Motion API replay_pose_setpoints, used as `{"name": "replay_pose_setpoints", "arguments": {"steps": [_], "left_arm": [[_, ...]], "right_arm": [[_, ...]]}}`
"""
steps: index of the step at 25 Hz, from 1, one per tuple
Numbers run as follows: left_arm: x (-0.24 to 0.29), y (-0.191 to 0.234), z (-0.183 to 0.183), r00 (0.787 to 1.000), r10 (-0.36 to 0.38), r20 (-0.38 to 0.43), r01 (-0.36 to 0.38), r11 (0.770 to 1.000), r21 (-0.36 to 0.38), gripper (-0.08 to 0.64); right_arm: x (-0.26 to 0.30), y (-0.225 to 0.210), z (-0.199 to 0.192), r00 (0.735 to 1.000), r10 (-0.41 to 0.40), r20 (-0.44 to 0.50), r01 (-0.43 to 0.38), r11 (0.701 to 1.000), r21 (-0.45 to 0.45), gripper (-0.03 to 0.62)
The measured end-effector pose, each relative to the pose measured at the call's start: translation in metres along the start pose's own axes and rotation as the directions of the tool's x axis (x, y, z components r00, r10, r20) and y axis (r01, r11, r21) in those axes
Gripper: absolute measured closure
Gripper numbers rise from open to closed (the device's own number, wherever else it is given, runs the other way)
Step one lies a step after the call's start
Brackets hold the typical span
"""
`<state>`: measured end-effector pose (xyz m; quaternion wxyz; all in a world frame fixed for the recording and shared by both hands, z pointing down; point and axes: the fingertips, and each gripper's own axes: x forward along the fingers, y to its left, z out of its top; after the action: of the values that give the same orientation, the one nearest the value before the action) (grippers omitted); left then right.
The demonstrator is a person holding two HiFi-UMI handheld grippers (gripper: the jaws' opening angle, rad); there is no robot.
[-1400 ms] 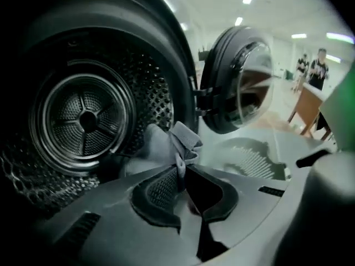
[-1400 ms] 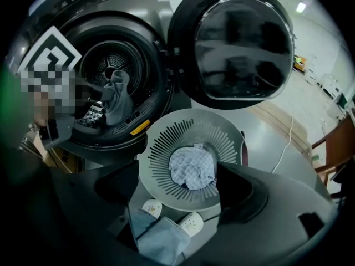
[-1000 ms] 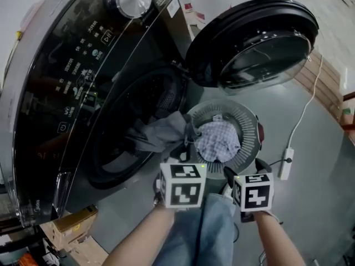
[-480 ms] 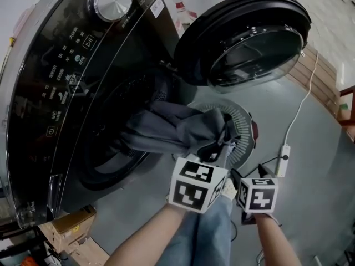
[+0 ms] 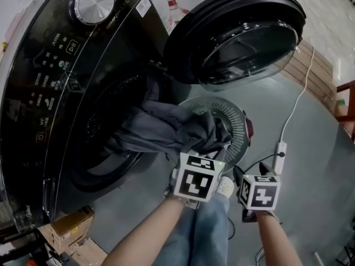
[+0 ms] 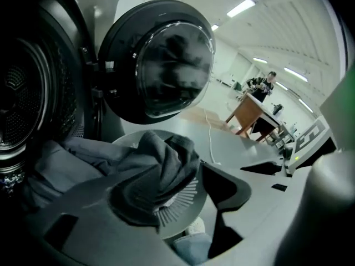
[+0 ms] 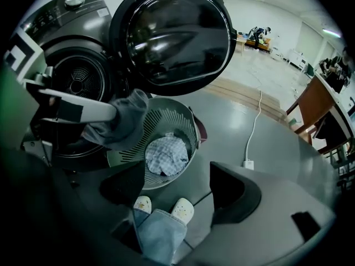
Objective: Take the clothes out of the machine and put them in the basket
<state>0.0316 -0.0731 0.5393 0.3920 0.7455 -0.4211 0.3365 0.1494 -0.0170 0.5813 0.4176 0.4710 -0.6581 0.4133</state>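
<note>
A long dark grey garment [image 5: 166,129] stretches from the washing machine's drum [image 5: 105,132] out over the round grey basket [image 5: 237,125]. Its bunched end [image 6: 161,165] lies between the jaws of my left gripper [image 6: 180,190], resting on the left pad. Those jaws have just been opening and stand apart, so nothing clamps the cloth. In the right gripper view a checked cloth [image 7: 166,154] lies in the basket [image 7: 169,115]. My right gripper [image 7: 177,187] hangs to the right above the floor. Its jaws have just been closing a little, are still wide apart, and hold nothing.
The machine's round door [image 5: 238,37] stands open above the basket. A white power strip [image 5: 279,148] with its cable lies on the floor to the right, and wooden boards [image 5: 310,71] beyond. A cardboard box [image 5: 72,226] sits at lower left. The person's white shoes [image 7: 161,206] stand by the basket.
The grey garment has been drawn further out of the drum and now covers the checked cloth in the head view. My left gripper moved right over the basket and its jaws parted.
</note>
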Motion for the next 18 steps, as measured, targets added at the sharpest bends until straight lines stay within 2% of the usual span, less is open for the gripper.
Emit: {"name": "replay_pose_setpoints", "arguments": {"steps": [1, 2, 3, 8, 13, 18], "left_arm": [[0.002, 0.003, -0.003, 1.000, 0.007, -0.007, -0.007, 1.000, -0.014, 0.237], [0.003, 0.005, -0.005, 1.000, 0.015, -0.013, -0.015, 1.000, -0.026, 0.169], [0.004, 0.009, -0.008, 0.999, 0.027, -0.019, -0.028, 0.999, -0.032, 0.143], [0.000, 0.044, -0.022, 0.990, 0.139, -0.035, -0.140, 0.990, -0.013, 0.117], [-0.016, 0.104, -0.039, 0.958, 0.282, -0.056, -0.280, 0.959, 0.043, 0.114], [-0.032, 0.160, -0.048, 0.924, 0.375, -0.076, -0.374, 0.927, 0.037, 0.112]], "right_arm": [[0.001, 0.001, 0.000, 1.000, 0.000, 0.000, 0.000, 1.000, 0.003, 0.226], [0.001, 0.001, 0.000, 1.000, 0.001, 0.000, -0.001, 1.000, 0.006, 0.229], [0.002, 0.002, 0.000, 1.000, 0.001, -0.001, -0.001, 1.000, 0.009, 0.230], [0.004, 0.011, 0.003, 1.000, 0.009, -0.003, -0.009, 1.000, 0.000, 0.233], [0.009, 0.017, 0.006, 1.000, 0.007, -0.009, -0.007, 1.000, -0.028, 0.239], [0.016, 0.026, 0.008, 1.000, 0.012, -0.015, -0.013, 0.999, -0.043, 0.247]]}}
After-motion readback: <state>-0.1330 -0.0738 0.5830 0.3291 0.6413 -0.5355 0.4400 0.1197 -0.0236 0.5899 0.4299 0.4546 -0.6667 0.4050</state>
